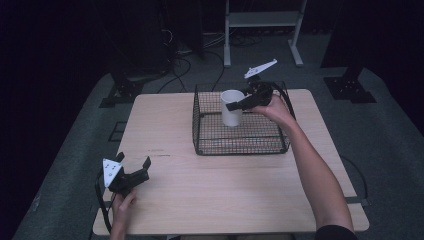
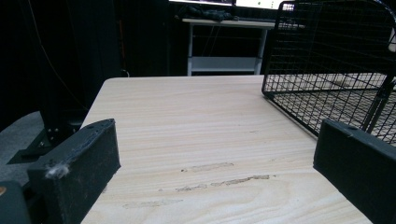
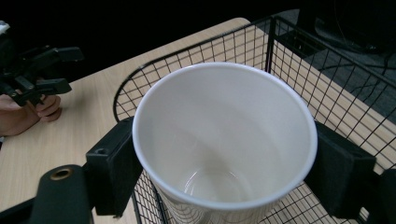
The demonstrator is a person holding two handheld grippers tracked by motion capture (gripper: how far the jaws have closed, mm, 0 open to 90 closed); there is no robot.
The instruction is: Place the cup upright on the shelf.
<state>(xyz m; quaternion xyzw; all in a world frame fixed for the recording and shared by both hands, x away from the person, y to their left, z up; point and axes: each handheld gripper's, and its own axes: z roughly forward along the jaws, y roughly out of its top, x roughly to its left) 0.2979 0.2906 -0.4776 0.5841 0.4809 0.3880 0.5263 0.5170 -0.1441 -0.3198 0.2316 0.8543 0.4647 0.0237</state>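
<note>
One white paper cup (image 1: 232, 107), one black wire basket (image 1: 240, 142), two hand-held tools, left tool (image 1: 134, 176) and right tool (image 1: 235, 105), on one wooden worktop (image 1: 225, 190).

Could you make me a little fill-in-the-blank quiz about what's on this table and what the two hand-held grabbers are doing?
1. The right gripper has its jaws closed on a white ____.
2. The cup is being held inside a black wire ____.
3. The left gripper hangs over the bare wooden table with its jaws ____.
4. Seen from above, the inside of the cup is ____.

Missing words: cup; basket; open; empty
</note>
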